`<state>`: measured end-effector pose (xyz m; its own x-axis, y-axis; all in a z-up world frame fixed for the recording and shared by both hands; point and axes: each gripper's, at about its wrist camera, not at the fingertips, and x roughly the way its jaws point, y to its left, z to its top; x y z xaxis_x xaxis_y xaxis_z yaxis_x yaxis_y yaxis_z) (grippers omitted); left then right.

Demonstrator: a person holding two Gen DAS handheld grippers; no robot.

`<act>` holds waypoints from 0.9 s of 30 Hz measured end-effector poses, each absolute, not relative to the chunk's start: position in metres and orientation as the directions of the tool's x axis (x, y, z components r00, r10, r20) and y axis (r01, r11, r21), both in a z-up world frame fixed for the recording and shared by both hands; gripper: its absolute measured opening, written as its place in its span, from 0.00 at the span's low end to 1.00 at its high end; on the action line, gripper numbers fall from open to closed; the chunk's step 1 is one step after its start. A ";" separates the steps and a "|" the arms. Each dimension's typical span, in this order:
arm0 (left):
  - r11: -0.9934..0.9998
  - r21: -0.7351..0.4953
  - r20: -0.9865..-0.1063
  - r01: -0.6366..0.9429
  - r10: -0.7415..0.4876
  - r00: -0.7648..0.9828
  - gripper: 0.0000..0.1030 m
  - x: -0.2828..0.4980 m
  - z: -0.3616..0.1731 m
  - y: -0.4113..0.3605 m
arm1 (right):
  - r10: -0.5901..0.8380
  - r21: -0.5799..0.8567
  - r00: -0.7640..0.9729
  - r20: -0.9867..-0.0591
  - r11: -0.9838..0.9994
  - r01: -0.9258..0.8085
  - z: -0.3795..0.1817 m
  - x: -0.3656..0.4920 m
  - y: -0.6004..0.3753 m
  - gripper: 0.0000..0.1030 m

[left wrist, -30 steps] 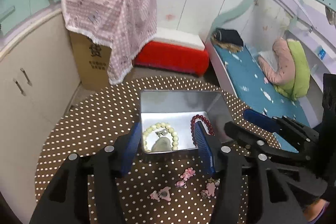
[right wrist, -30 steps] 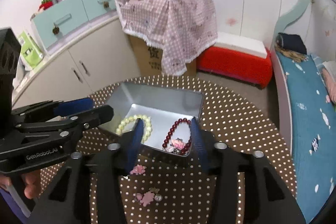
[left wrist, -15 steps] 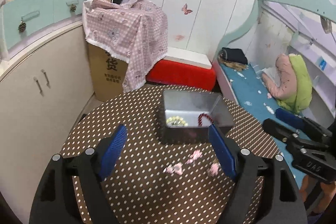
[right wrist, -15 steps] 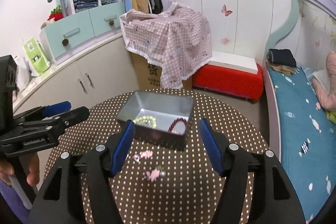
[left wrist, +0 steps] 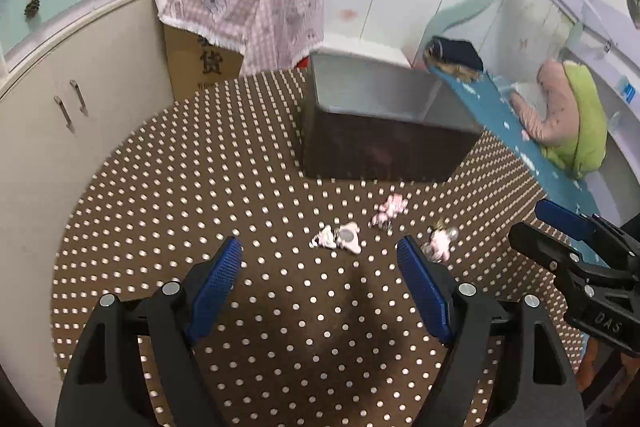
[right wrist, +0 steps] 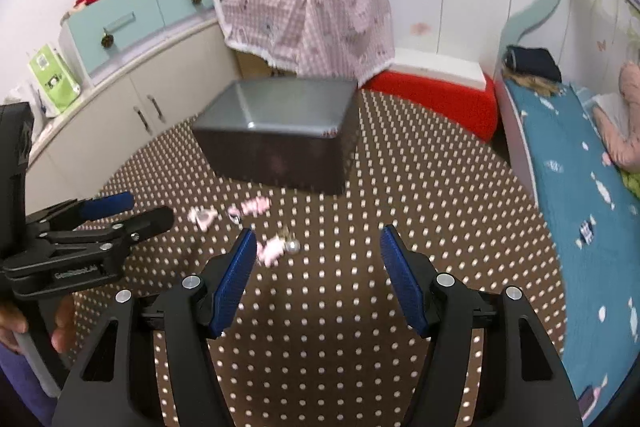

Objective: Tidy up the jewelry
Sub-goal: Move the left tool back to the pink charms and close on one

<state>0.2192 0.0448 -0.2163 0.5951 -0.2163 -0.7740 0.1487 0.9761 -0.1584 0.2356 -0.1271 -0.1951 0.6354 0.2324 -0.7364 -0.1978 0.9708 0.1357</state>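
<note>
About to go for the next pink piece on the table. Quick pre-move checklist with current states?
1. Left gripper open, nothing held: ok.
2. Right gripper open, nothing held: ok.
3. Three pink hair clips loose on the dotted table, outside the tin: ok.
4. Nearest clip beside the right gripper's left fingertip, not between the fingers: not ok.
5. Tin upright, open top: ok.
6. Tin contents: cannot tell, wall hides them.

Both grippers, left gripper (left wrist: 320, 259) and right gripper (right wrist: 318, 247), are black plastic with ribbed blue pads (left wrist: 218, 283) and silver screws (left wrist: 173, 288); white lettering marks their sides.
</note>
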 end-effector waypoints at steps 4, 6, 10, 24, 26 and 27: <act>0.979 -0.135 -0.794 0.153 -0.200 0.575 0.75 0.228 -0.231 0.037 | 0.240 0.147 0.613 -0.753 0.969 -0.198 -0.211 0.239 -0.126 0.61; 0.981 -0.120 -0.799 0.154 -0.187 0.571 0.75 0.232 -0.235 0.034 | 0.242 0.150 0.606 -0.757 0.968 -0.199 -0.217 0.241 -0.127 0.61; 0.983 -0.091 -0.803 0.158 -0.167 0.572 0.75 0.239 -0.239 0.031 | 0.247 0.156 0.595 -0.765 0.967 -0.200 -0.225 0.245 -0.125 0.61; 0.988 -0.034 -0.804 0.149 -0.116 0.583 0.24 0.243 -0.239 0.037 | 0.253 0.133 0.565 -0.786 0.960 -0.245 -0.234 0.253 -0.107 0.61; 0.988 -0.042 -0.805 0.152 -0.123 0.581 0.24 0.242 -0.239 0.039 | 0.247 0.118 0.556 -0.793 0.959 -0.257 -0.236 0.255 -0.101 0.61; 0.988 -0.047 -0.805 0.147 -0.124 0.581 0.24 0.241 -0.239 0.042 | 0.244 0.113 0.554 -0.796 0.959 -0.259 -0.236 0.256 -0.099 0.61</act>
<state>0.2413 0.0416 -0.2392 0.5806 -0.1243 -0.8047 0.1467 0.9881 -0.0468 0.2561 -0.0990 -0.2361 0.5544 0.2436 -0.7958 -0.2591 0.9592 0.1131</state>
